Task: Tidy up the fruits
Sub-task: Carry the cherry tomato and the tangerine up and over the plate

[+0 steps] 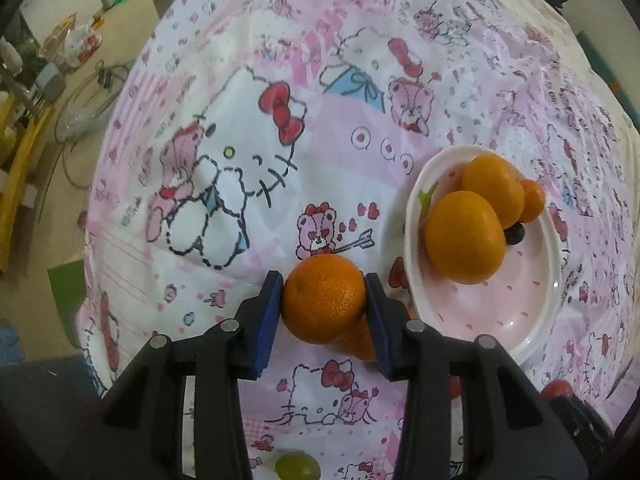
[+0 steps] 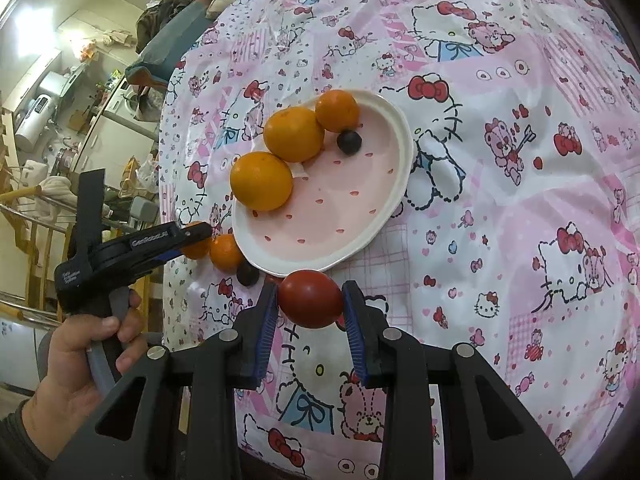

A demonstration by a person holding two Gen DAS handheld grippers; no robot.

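My left gripper (image 1: 324, 306) is shut on an orange (image 1: 324, 296), held just left of the pink plate (image 1: 500, 304). The plate holds three oranges (image 1: 464, 236) and a dark grape (image 1: 514, 234). My right gripper (image 2: 309, 304) is shut on a red tomato (image 2: 310, 298), just in front of the plate's (image 2: 340, 216) near rim. In the right wrist view the left gripper (image 2: 192, 236) is at the plate's left edge with its orange (image 2: 198, 246) partly hidden; another orange (image 2: 226, 252) and a dark grape (image 2: 247, 274) lie on the cloth beside it.
A pink cartoon-print cloth (image 1: 280, 140) covers the table. A green grape (image 1: 298, 466) lies on it near the left gripper's base, and another orange (image 1: 358, 340) lies under the held one. Room clutter and a wooden railing (image 2: 40, 240) stand left of the table.
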